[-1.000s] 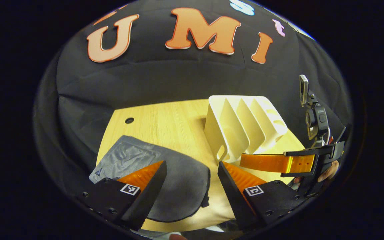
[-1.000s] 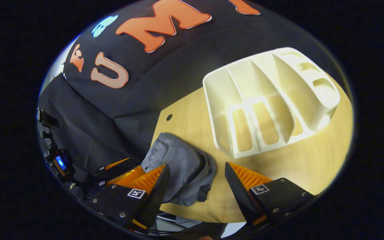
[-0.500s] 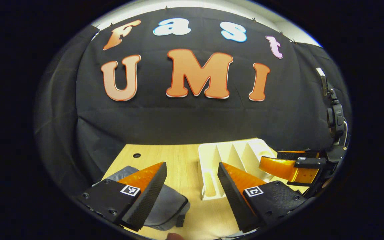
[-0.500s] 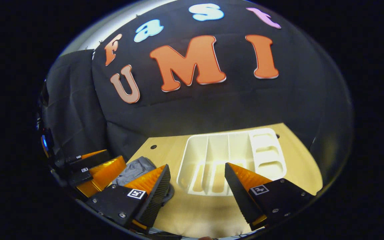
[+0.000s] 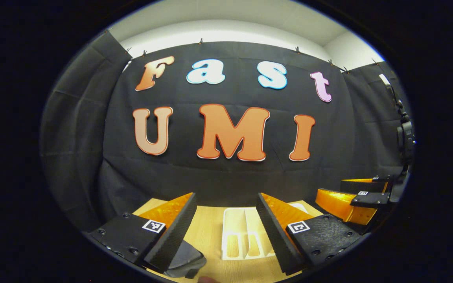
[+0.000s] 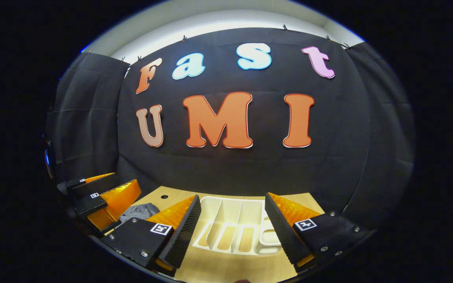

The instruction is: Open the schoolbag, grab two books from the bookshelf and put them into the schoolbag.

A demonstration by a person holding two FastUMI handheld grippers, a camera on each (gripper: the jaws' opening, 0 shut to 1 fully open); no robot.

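In the left gripper view, the left gripper (image 5: 226,232) stands at the bottom centre with its jaws spread wide and nothing between them. Beyond the gap, low in the frame, the cream plastic bookshelf with upright dividers (image 5: 236,236) rests on the light wooden desk (image 5: 207,236), its slots bare. The grey fabric schoolbag (image 5: 183,261) lies at the lower left, partly hidden behind the left finger. The right gripper (image 5: 346,202) shows at the right edge.

In the right gripper view, the right gripper (image 6: 232,232) also has its jaws spread and holds nothing; the bookshelf (image 6: 230,228) sits on the desk (image 6: 226,269) between and beyond the fingers. The schoolbag (image 6: 138,212) lies at the lower left, just beside the left gripper (image 6: 104,196).
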